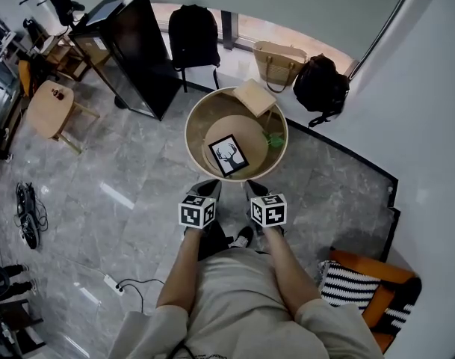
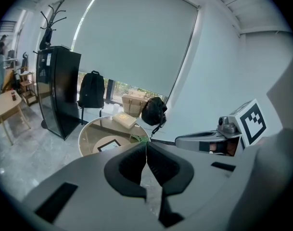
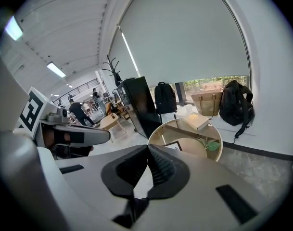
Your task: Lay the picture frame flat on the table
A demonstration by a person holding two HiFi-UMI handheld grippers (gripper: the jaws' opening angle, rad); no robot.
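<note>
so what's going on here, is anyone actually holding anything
A person stands at a small round table with a gripper in each hand. The left gripper and right gripper both have their jaws together with nothing between them, and both are short of the table's near edge. The picture frame, showing a deer print, appears to lie flat and face up on the table, touched by neither gripper.

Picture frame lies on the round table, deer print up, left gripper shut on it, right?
No: the left gripper view shows the left gripper shut on nothing. The picture frame does lie on the round table, deer print up.
</note>
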